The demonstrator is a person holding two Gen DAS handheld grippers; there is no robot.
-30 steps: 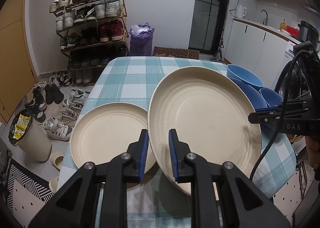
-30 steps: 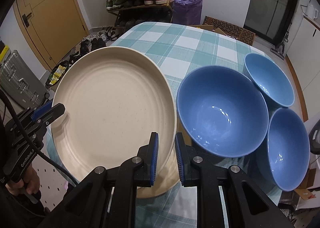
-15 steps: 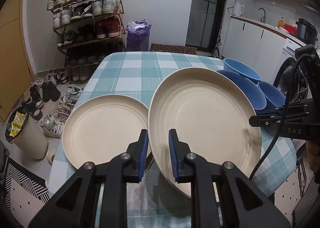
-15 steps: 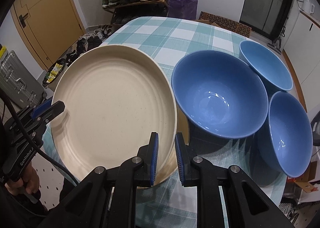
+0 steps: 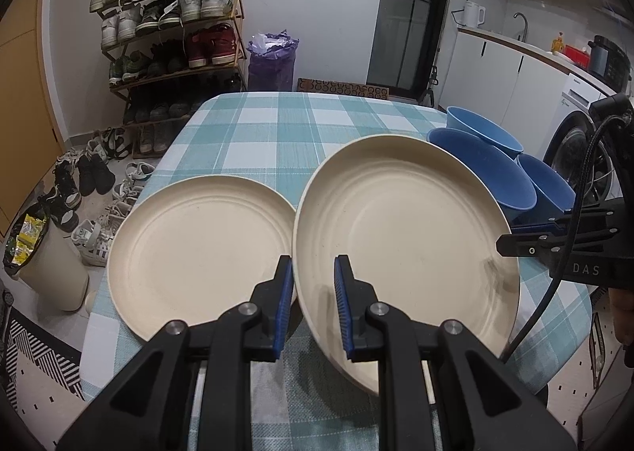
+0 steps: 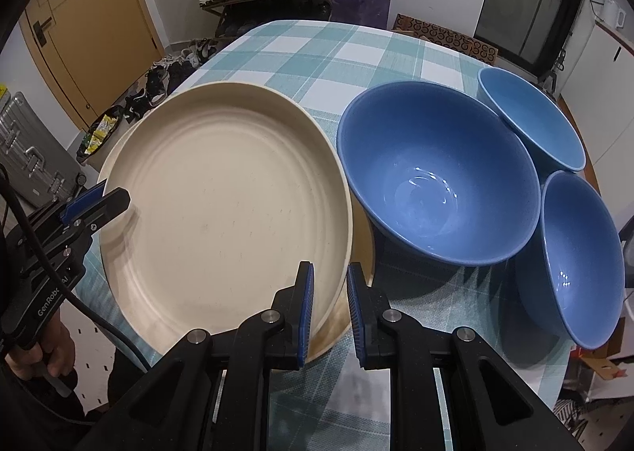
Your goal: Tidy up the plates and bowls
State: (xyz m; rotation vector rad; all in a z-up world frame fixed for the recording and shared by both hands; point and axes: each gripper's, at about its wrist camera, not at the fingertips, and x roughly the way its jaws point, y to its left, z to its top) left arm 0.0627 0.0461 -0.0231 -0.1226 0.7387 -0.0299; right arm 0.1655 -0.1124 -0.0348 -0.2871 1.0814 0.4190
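A large cream plate (image 5: 404, 245) hangs just above the checked tablecloth, gripped from both sides. My left gripper (image 5: 313, 264) is shut on its left rim. My right gripper (image 6: 331, 268) is shut on the opposite rim of the same cream plate (image 6: 222, 213). Each gripper also shows in the other's view: the right gripper (image 5: 515, 241) and the left gripper (image 6: 95, 205). A second cream plate (image 5: 198, 253) lies flat on the table to the left, its edge close to the held one. Three blue bowls stand to the right: a big one (image 6: 436, 173), a far one (image 6: 531, 118) and a near one (image 6: 578, 253).
The table (image 5: 277, 134) has bare checked cloth beyond the plates. Off its left edge stand a shoe rack (image 5: 170, 46), loose shoes on the floor and a pale bin (image 5: 51, 268). A kitchen counter (image 5: 535, 50) runs along the right. A person's hand (image 6: 35, 356) holds the left gripper.
Both grippers have come down a little with the cream plate, which now hangs closer to the tablecloth. The grips have not changed, and the bowls and the other plate have stayed put.
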